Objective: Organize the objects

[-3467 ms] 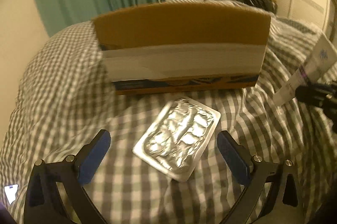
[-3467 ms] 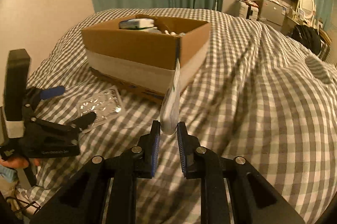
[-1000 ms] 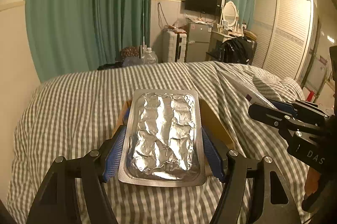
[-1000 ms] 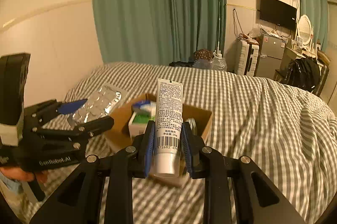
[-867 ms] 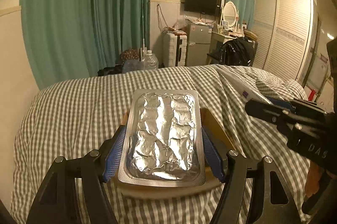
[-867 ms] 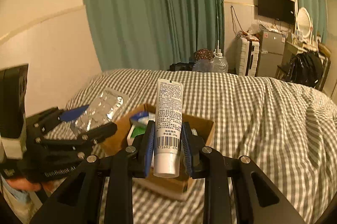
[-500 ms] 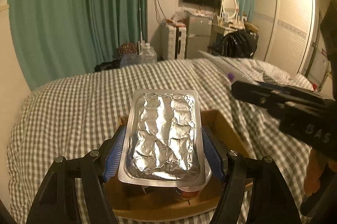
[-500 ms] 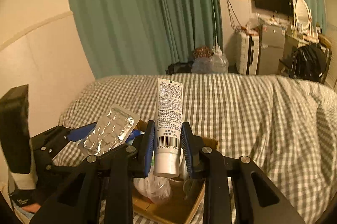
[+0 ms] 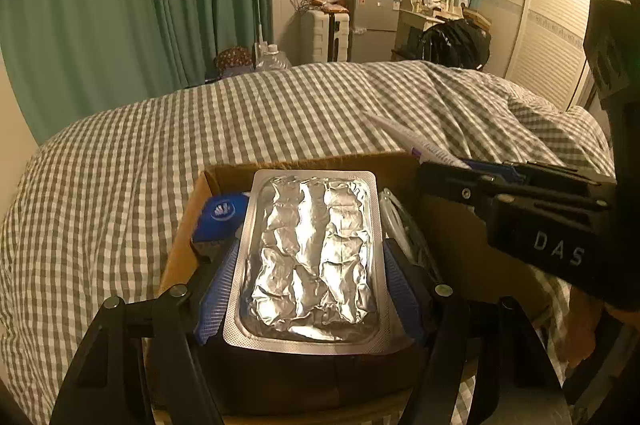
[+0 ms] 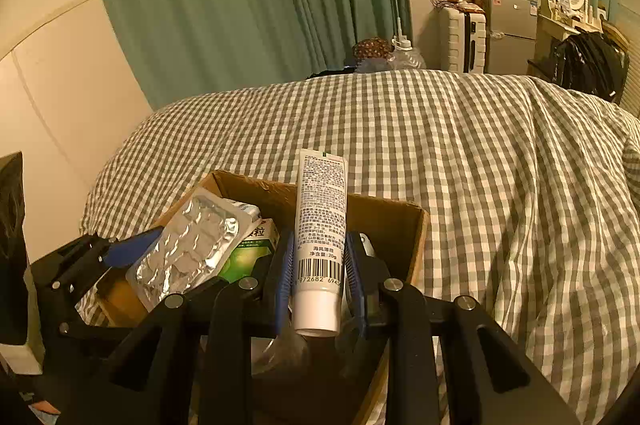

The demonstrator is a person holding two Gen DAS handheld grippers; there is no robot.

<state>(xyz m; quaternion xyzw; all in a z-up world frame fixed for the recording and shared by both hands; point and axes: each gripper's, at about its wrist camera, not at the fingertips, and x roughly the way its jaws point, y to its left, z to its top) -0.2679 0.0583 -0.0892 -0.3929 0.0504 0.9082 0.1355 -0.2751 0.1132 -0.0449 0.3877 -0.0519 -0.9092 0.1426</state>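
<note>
**Over the box: two items held, neither dropped**

Above the cardboard box (image 10: 404, 221), left gripper (image 9: 312, 285) clamped on blister pack (image 9: 312, 257), right gripper (image 10: 320, 277) pinching tube (image 10: 322, 225). Inside the box already, green carton (image 10: 252, 257). Releases remaining.

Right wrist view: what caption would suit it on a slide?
Right gripper holds a white tube over an open cardboard box on a checked bedspread.

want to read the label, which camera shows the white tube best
The right wrist view. There the white tube stands face-on between the fingers of the right gripper, printed text and barcode toward the lens. The left wrist view shows it only as a thin edge-on sliver poking out past the right gripper, label unreadable.
</note>
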